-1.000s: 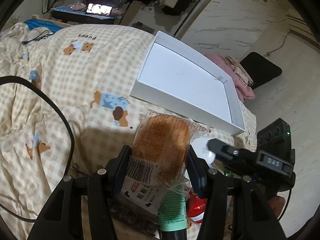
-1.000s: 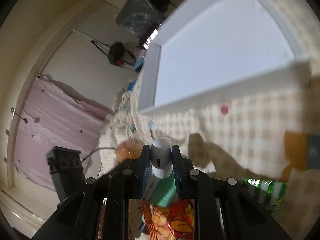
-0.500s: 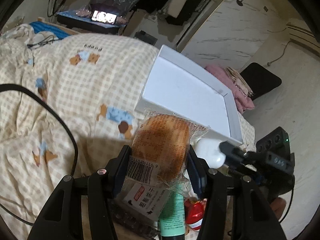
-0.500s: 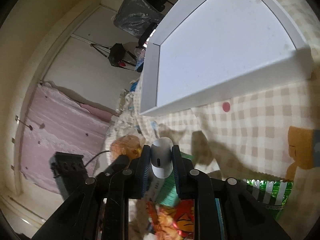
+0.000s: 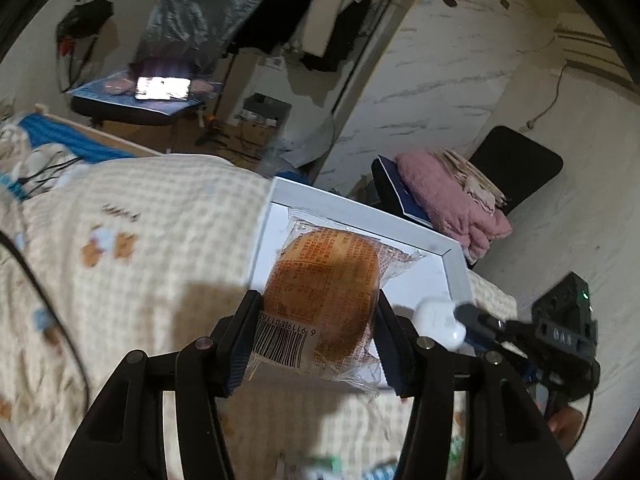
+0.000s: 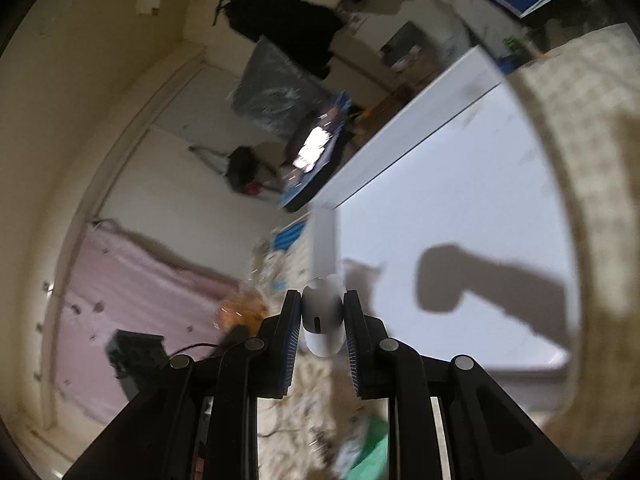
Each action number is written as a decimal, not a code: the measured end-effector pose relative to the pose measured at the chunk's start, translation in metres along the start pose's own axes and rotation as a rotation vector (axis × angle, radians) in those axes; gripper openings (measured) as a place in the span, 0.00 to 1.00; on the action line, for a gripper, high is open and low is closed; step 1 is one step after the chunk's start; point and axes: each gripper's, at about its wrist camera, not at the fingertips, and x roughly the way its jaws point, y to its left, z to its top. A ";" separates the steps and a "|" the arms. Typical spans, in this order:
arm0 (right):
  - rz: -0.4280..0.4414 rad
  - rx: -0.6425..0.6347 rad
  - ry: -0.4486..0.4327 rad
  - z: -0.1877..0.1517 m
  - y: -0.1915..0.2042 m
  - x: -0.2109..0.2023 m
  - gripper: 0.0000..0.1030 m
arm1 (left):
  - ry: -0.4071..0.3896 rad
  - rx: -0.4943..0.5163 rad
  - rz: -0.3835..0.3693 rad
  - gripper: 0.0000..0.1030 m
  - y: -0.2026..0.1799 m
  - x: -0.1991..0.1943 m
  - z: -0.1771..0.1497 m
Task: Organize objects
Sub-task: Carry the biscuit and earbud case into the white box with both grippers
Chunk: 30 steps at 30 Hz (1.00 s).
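My left gripper (image 5: 316, 320) is shut on a round brown bun in a clear wrapper (image 5: 324, 292) with a barcode, held above the near edge of a shallow white box (image 5: 360, 216) that lies on the checked quilt. My right gripper (image 6: 322, 316) is shut on a small white earbud case (image 6: 322, 320), held over the white box (image 6: 460, 200); its shadow falls on the box floor. In the left wrist view the earbud case (image 5: 440, 320) and the right gripper (image 5: 480, 322) appear at the right, beside the bun.
The checked quilt (image 5: 140, 260) with cartoon dogs covers the bed. A black chair (image 5: 516, 164) with pink folded cloth (image 5: 452, 200) stands beyond the box. A black cable (image 5: 48, 304) crosses the quilt at left. Green packets (image 6: 372, 448) lie below the right gripper.
Both grippers have risen and moved forward with their loads toward the white box. The bun now overlaps the box's near edge, and the earbud case hangs over the box floor.
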 end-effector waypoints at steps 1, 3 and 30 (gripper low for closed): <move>-0.026 -0.010 -0.008 -0.001 -0.004 0.000 0.22 | 0.016 0.016 0.005 0.56 0.000 0.013 0.002; -0.091 -0.053 -0.023 -0.004 -0.007 0.002 0.22 | 0.069 0.047 0.059 0.56 -0.001 0.041 0.004; -0.415 -0.416 0.062 -0.032 0.032 0.041 0.22 | 0.049 0.118 0.151 0.67 -0.021 0.061 -0.048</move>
